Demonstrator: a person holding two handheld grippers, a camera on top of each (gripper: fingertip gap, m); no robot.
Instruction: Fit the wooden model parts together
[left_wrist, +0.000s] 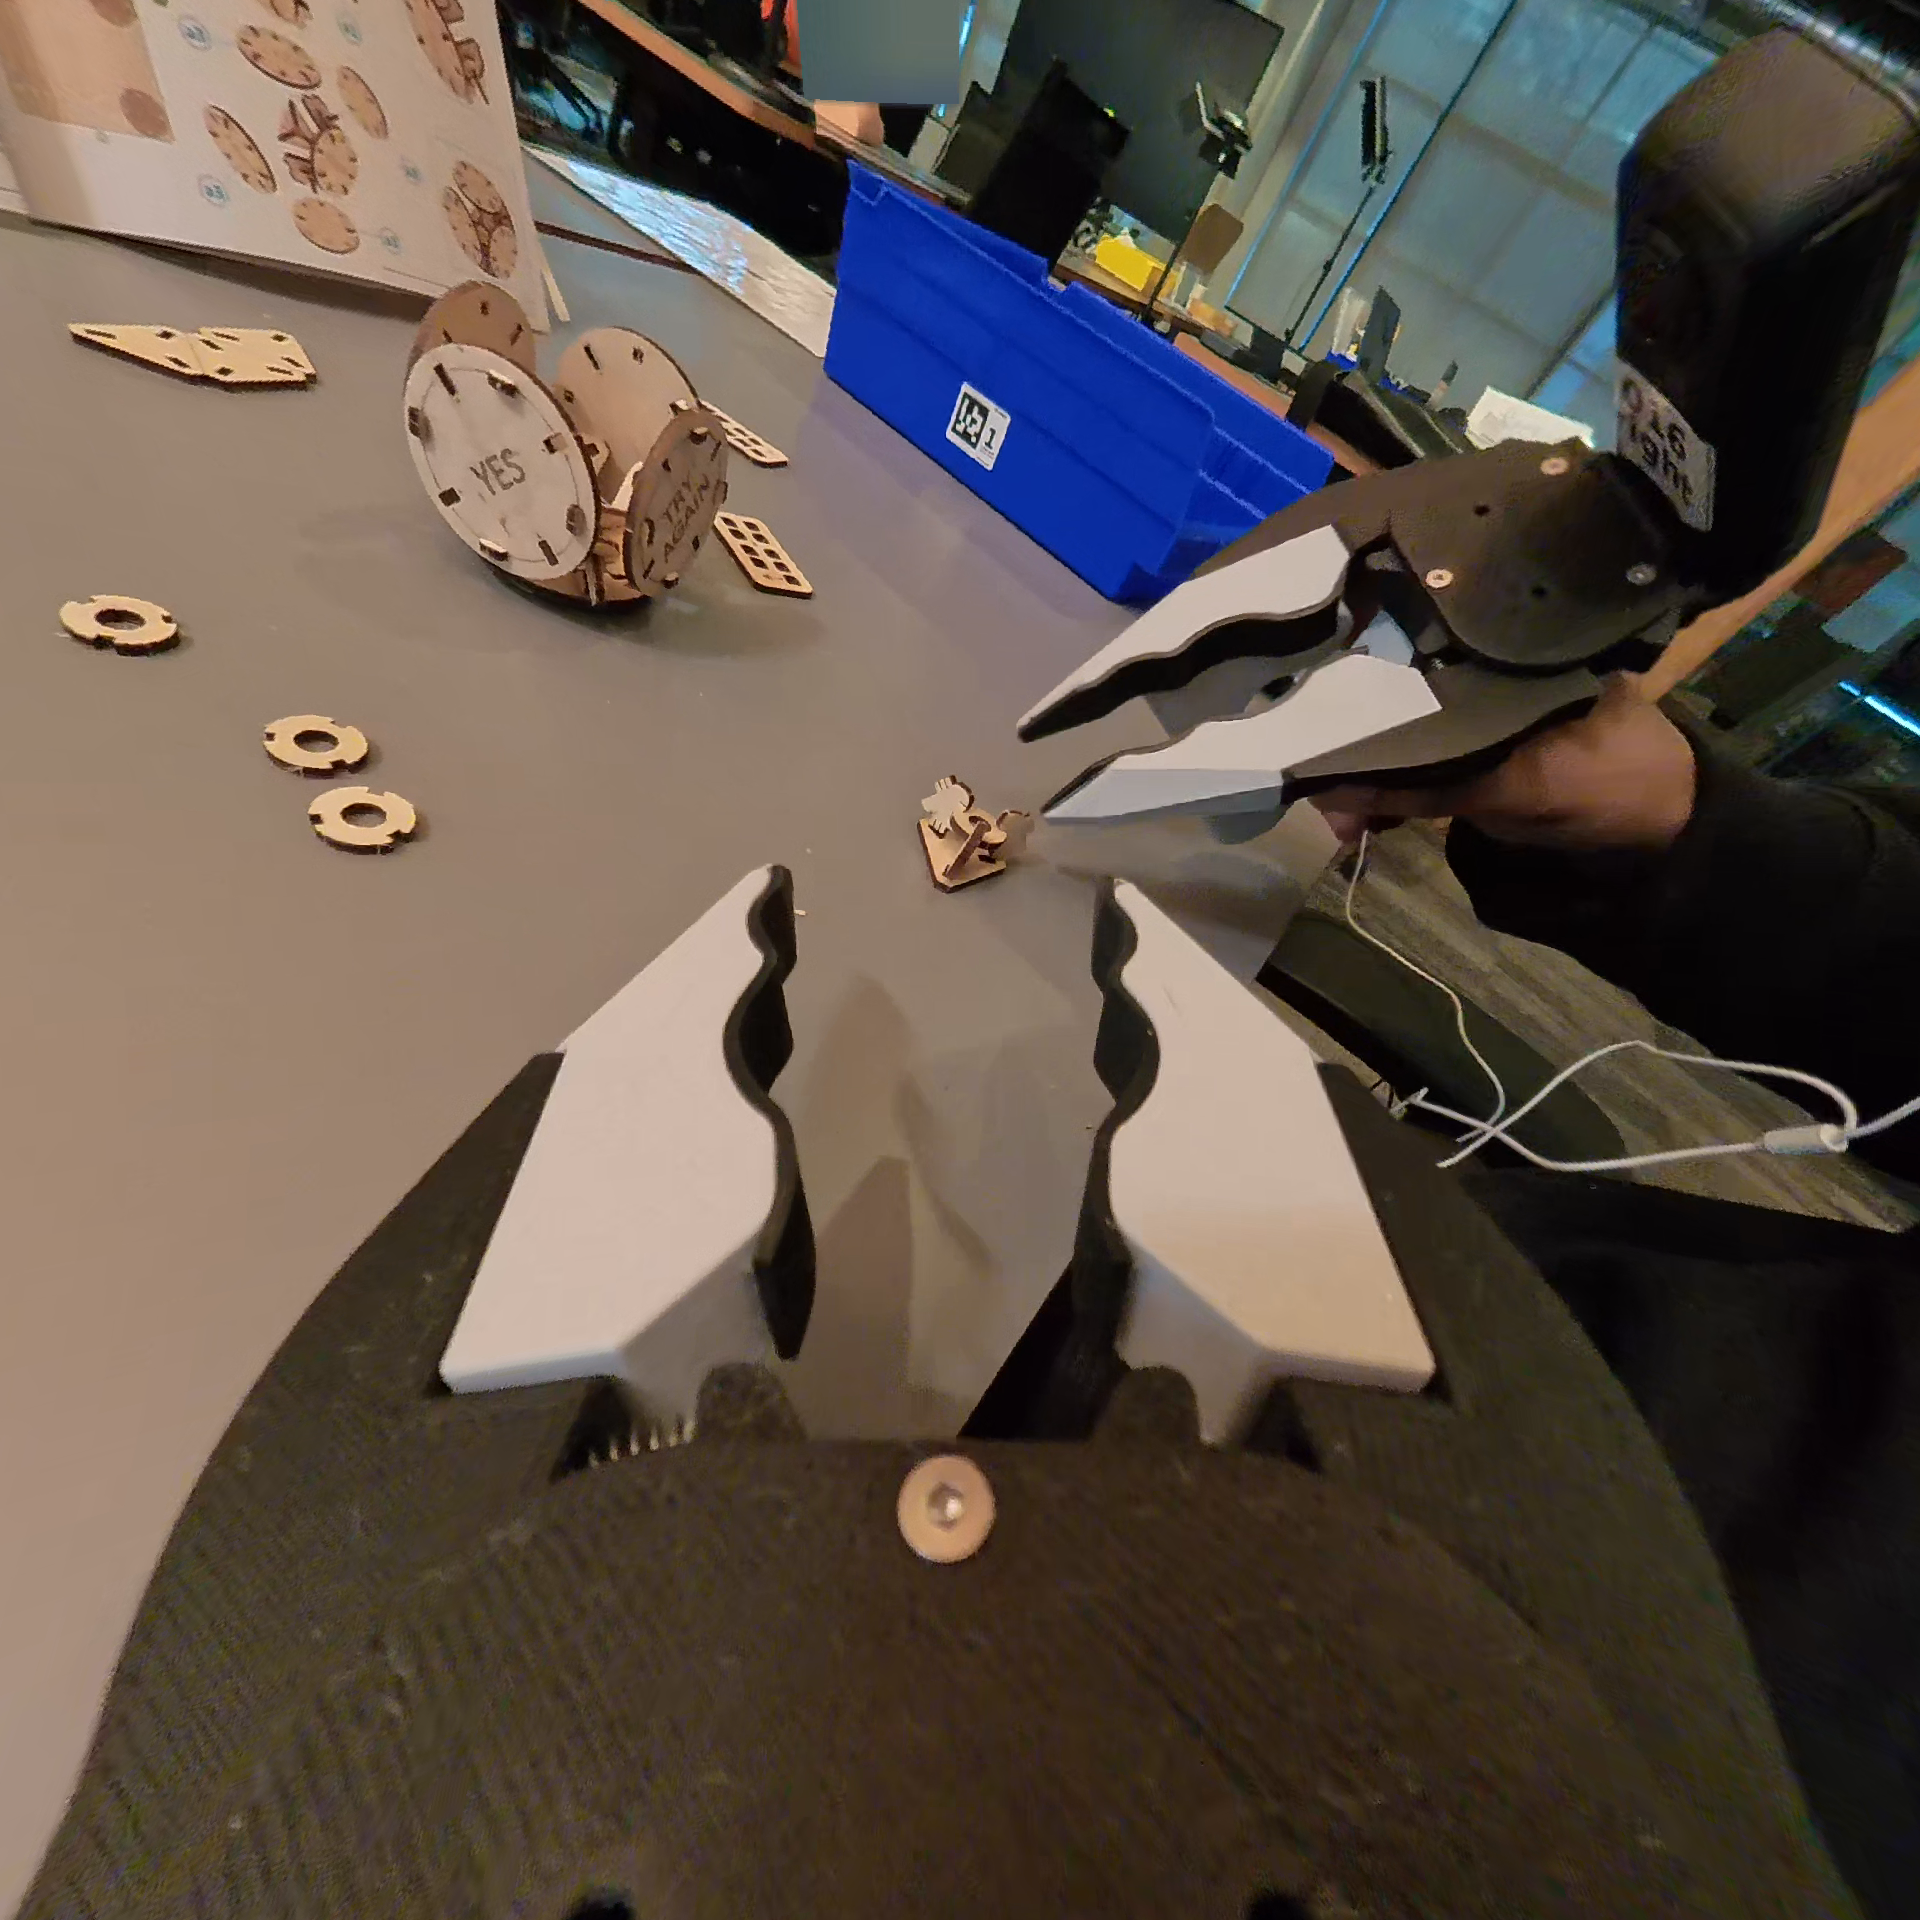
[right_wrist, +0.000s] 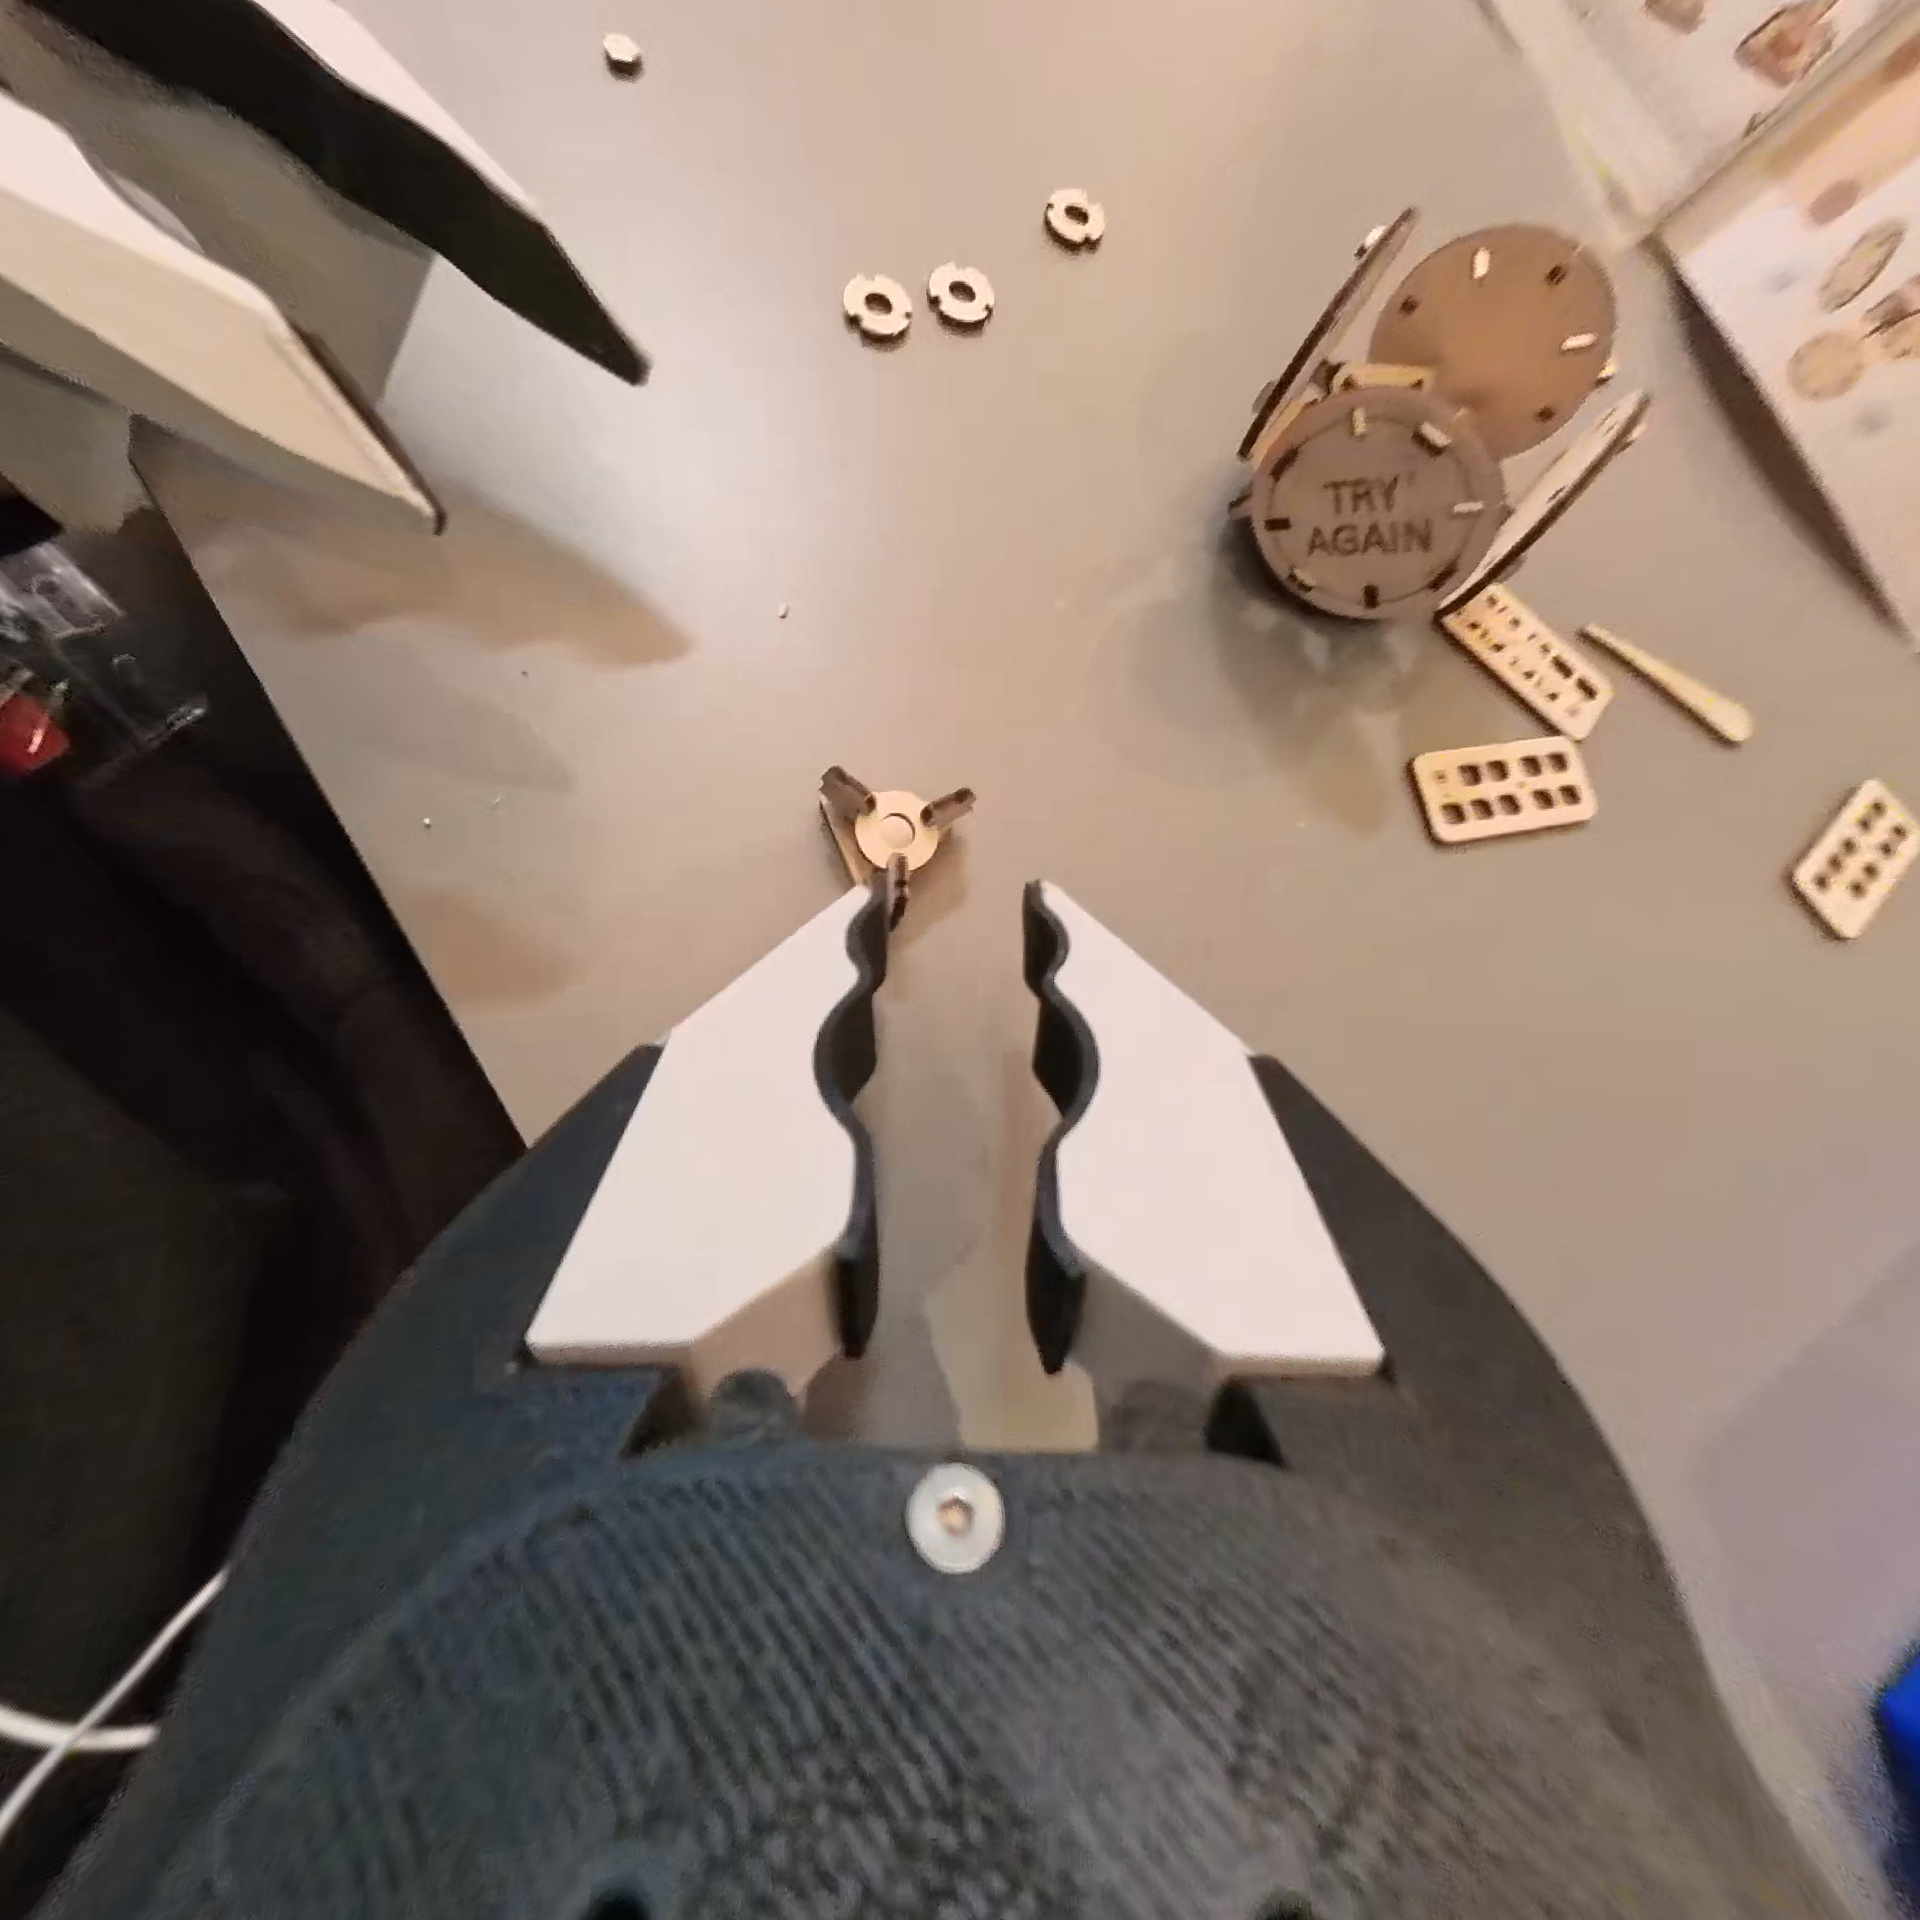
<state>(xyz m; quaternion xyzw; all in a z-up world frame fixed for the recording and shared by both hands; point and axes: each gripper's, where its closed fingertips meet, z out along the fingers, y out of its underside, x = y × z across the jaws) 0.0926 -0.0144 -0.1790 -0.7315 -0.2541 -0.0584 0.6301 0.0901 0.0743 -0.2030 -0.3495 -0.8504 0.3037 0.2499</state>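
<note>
A small wooden three-pronged piece (right_wrist: 894, 831) on a triangular base sits on the grey table (right_wrist: 1143, 987). My right gripper (right_wrist: 948, 899) is open just behind it, and its left fingertip (right_wrist: 862, 920) is at one prong; nothing is pressed between the pads. In the left wrist view the same piece (left_wrist: 971, 831) lies just ahead of my left gripper (left_wrist: 945, 904), which is open and empty. There the right gripper (left_wrist: 1039, 774) comes in from the right with its lower fingertip beside the piece. The left gripper also shows in the right wrist view (right_wrist: 312, 260) at the top left.
A partly built assembly of wooden discs (left_wrist: 540, 478) stands farther back, with slotted plates (right_wrist: 1501, 788) and a wooden stick (right_wrist: 1662, 681) beside it. Wooden rings (left_wrist: 315, 744) lie to the left. A blue bin (left_wrist: 1039, 416) and an instruction sheet (left_wrist: 312, 135) stand behind. The table edge (left_wrist: 1278, 935) is close on the right. Tip to tip, the grippers are about 10 cm apart.
</note>
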